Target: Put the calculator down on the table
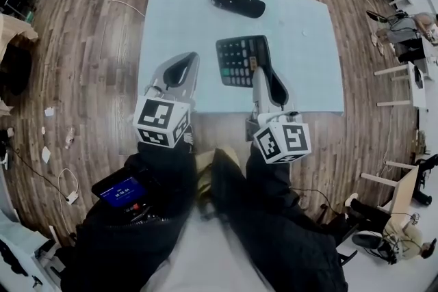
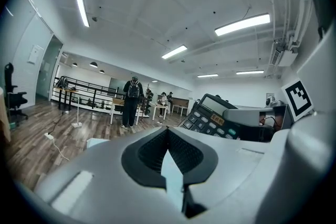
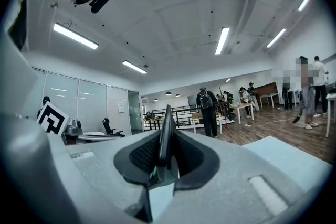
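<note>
Calculator (image 1: 236, 58) edge-on in right hand-held gripper (image 1: 258, 70) — over pale-blue table (image 1: 185, 17)

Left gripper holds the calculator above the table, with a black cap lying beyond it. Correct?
No: the right gripper holds the calculator, as the right gripper view shows; the left gripper is empty. The calculator is above the table, black cap beyond.

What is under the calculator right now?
The light blue table lies below the calculator, which the right gripper grips by its near edge. The patch directly beneath is covered, so whether the calculator touches the table cannot be told.
</note>
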Available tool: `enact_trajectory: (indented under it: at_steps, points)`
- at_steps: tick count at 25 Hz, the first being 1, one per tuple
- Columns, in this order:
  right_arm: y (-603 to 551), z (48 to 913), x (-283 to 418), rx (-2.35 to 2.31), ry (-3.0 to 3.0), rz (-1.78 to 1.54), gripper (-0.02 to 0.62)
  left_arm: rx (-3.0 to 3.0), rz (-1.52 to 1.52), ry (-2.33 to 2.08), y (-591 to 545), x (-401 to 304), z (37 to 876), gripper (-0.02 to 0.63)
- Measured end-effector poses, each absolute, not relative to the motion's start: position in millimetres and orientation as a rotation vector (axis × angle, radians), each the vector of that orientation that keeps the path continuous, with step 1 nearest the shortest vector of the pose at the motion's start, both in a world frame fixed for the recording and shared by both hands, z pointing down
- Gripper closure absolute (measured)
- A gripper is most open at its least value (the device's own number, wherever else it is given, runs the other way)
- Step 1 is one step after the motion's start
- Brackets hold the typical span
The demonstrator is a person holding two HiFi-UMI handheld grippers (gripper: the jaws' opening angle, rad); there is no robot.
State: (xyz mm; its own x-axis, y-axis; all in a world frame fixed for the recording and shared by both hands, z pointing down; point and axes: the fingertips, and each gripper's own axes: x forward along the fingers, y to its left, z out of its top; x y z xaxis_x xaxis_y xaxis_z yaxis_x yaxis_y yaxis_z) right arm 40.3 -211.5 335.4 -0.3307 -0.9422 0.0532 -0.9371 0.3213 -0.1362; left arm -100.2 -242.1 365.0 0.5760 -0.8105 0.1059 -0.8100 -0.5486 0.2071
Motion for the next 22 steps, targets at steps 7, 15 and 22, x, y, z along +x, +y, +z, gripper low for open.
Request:
enact_trajectory:
  at_steps: [7,15,22]
  points:
    - [-229.2,364.0,68.9,-1.762,2.549,-0.34,0.538,2.525,0.068,-1.392,-260.3,-73.7,385.6,0.607]
    - [-248.5,410.6,95.2,-1.721,2.58,-0.543,0.538,2.426,0.225,-1.421,-268.1,-50.0,433.4,0.607]
    - [-263.8,470.9,100.5,-1.693,2.594,-0.766,0.538,2.317,0.357,-1.382,-272.6,-40.1,496.5,0.607]
